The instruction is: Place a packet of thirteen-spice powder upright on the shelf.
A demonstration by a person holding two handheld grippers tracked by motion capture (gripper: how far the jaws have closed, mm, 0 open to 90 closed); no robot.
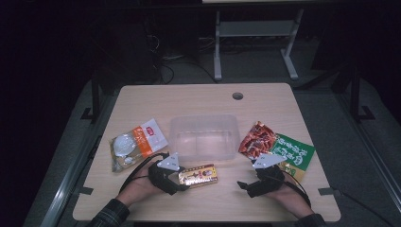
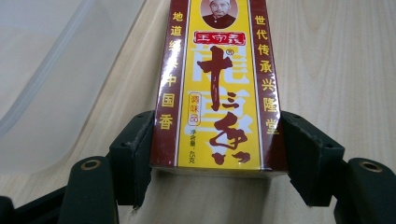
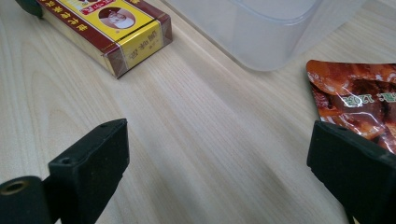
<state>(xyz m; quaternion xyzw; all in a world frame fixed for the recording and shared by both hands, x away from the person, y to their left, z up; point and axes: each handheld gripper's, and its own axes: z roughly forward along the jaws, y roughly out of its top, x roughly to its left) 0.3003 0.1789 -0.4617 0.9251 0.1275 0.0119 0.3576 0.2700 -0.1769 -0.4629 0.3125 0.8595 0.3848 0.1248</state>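
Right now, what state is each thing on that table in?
Spice box: lying flat, between the left tongs, pads at its sides.
Clear tub: upright, lidless, empty.
Right tongs: open, holding nothing.
Red snack bag: flat, sealed.
Green packet: flat.
Orange-white pouch: flat.

The high view is dim, its surroundings falling to near black, only the desk (image 1: 265, 101) lit from above. Both gripper views are bright and evenly lit; glare streaks the spice box (image 2: 215, 88) wrapper, and the nearest tongs edges blur softly
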